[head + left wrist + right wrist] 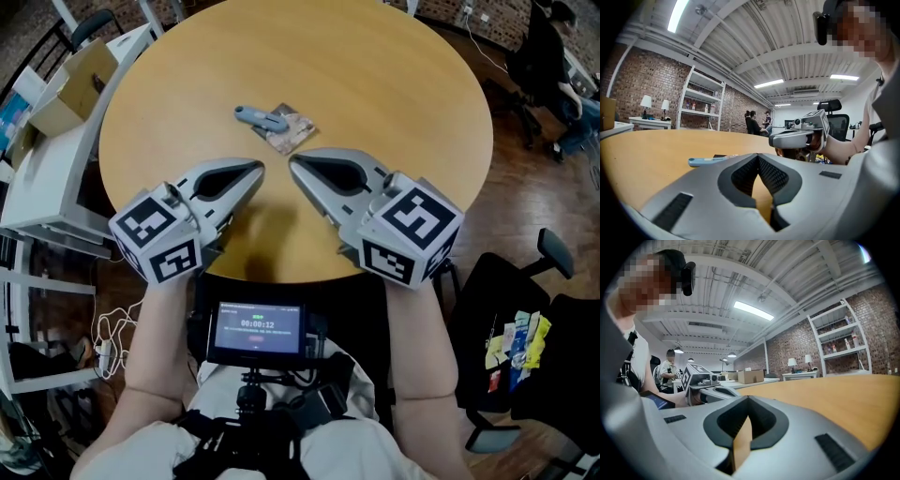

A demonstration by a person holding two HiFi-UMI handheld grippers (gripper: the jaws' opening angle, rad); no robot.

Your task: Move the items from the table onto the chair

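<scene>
A blue-grey handled tool (260, 116) lies on the round wooden table (394, 84), its end resting on a small printed packet (292, 129). Both grippers hover over the table's near edge with their tips pointing at each other, a short way in front of these items. My left gripper (257, 169) is shut with nothing in it, and so is my right gripper (292, 161). The left gripper view shows the tool (707, 161) flat on the table beyond the shut left gripper (758, 157), with the right gripper (797, 136) opposite. The right gripper (747, 400) faces the left gripper (701, 378).
A black chair (511, 281) at the lower right holds several colourful packets (514, 342). White tables with a cardboard box (70, 89) stand at the left. An office chair (539, 56) is at the back right. A small screen (258, 330) is mounted at the person's chest.
</scene>
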